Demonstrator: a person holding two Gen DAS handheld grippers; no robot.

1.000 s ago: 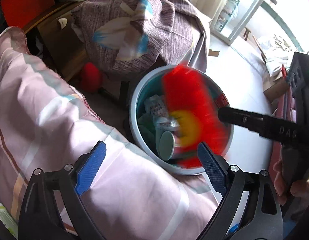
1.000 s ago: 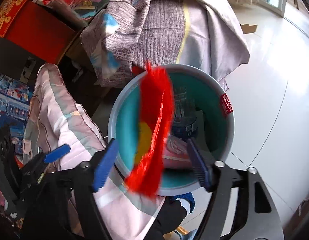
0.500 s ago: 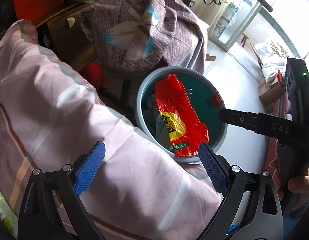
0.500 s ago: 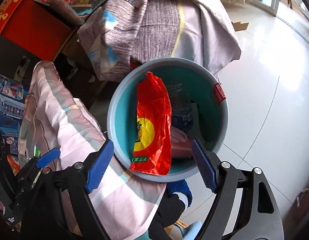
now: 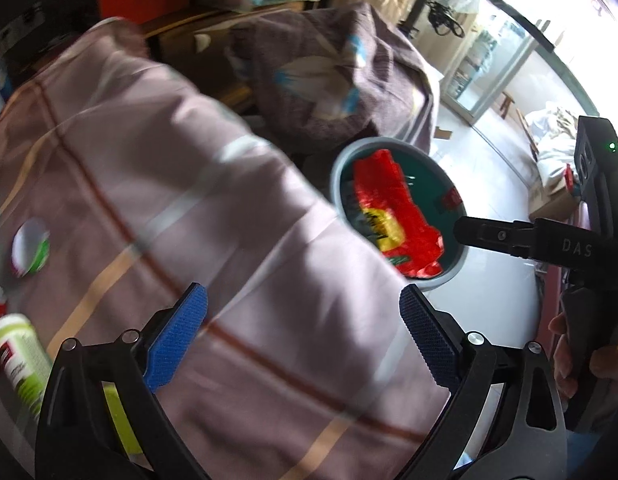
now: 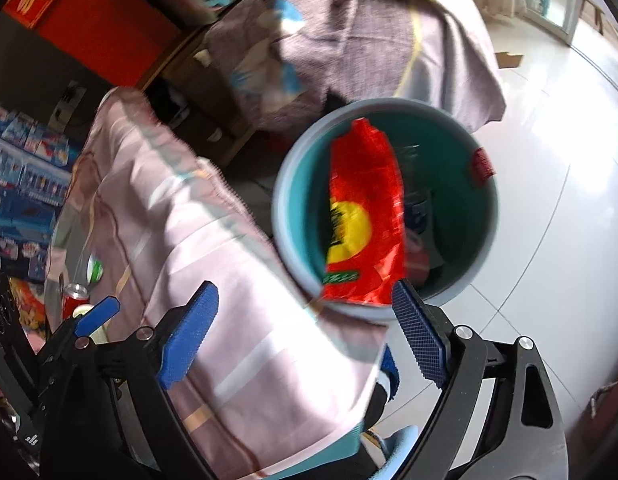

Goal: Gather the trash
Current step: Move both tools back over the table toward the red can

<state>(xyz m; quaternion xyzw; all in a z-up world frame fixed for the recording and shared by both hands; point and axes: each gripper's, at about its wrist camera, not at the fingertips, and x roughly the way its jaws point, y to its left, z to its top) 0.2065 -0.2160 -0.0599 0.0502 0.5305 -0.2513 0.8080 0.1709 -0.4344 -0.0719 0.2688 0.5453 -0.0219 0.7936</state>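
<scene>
The crinkled red foil snack wrapper with a yellow disc (image 6: 363,216) lies in the round grey-rimmed teal plastic bin (image 6: 461,284), ahead of the right gripper (image 6: 301,336). Its long axis runs from the bin's near rim to the far wall. That gripper's jaws have just been opening and stand wide, empty. The left gripper (image 5: 305,342) is wide and empty too.

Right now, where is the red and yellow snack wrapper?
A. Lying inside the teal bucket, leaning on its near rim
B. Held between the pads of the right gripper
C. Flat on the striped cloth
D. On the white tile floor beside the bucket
A: the red and yellow snack wrapper lies inside the teal bucket, its lower end against the near rim; the open right gripper holds nothing.
</scene>
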